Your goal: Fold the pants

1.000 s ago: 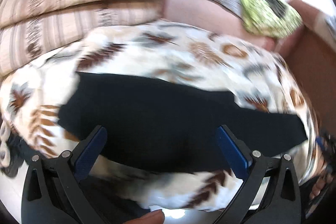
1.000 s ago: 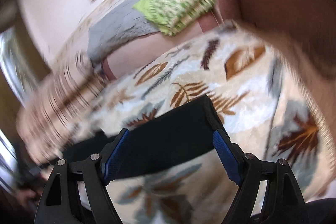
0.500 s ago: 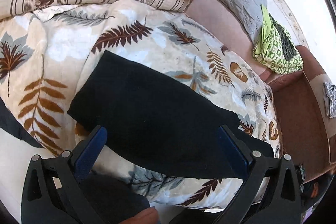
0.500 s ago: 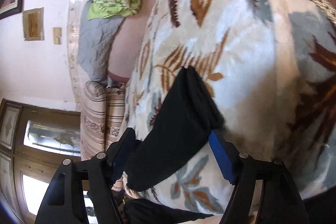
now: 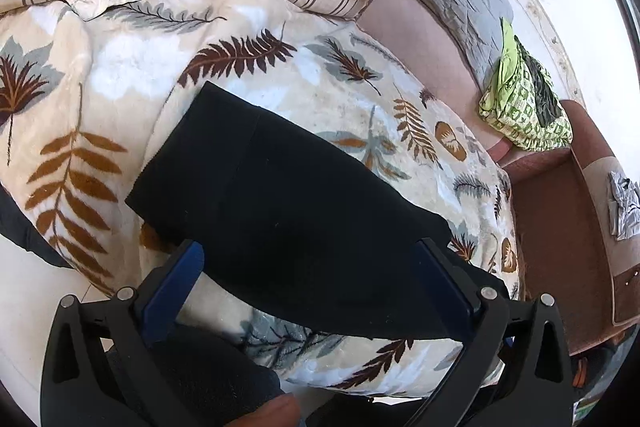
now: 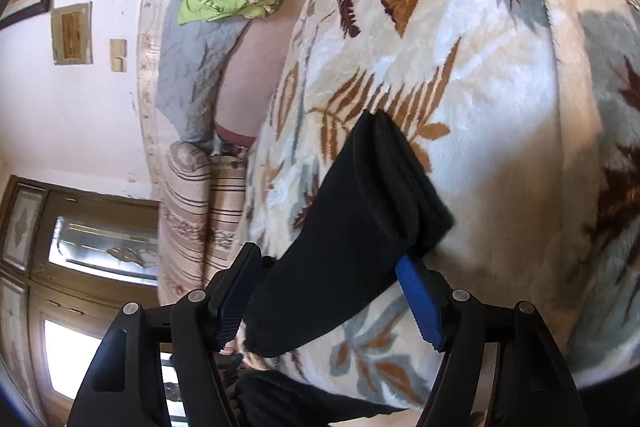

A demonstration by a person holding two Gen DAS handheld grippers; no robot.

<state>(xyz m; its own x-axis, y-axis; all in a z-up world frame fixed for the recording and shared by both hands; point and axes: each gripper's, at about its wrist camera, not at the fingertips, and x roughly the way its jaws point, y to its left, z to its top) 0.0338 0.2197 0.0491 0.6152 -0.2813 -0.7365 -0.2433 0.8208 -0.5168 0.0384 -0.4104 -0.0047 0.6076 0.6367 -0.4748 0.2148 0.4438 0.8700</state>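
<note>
I'm closing my right gripper (image 6: 326, 301) around the near end of the black pants (image 5: 288, 211), which are lying partly folded on the leaf-print blanket (image 5: 120, 67). Pads not pressing yet. My left gripper (image 5: 308, 283) is hanging wide, grasping nothing. Risk: pinching blanket pile along with the cloth, or catching one layer only, so the fold is sliding apart.

Black pants (image 5: 288, 211) on a cream blanket (image 5: 120, 67) with brown-grey leaves.

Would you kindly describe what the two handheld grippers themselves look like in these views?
Both the left gripper and the right gripper have black plastic frames with triangular cut-outs and silver pivot bolts. Each carries two blue ribbed finger pads. No cables, markings or sleeves show.
</note>
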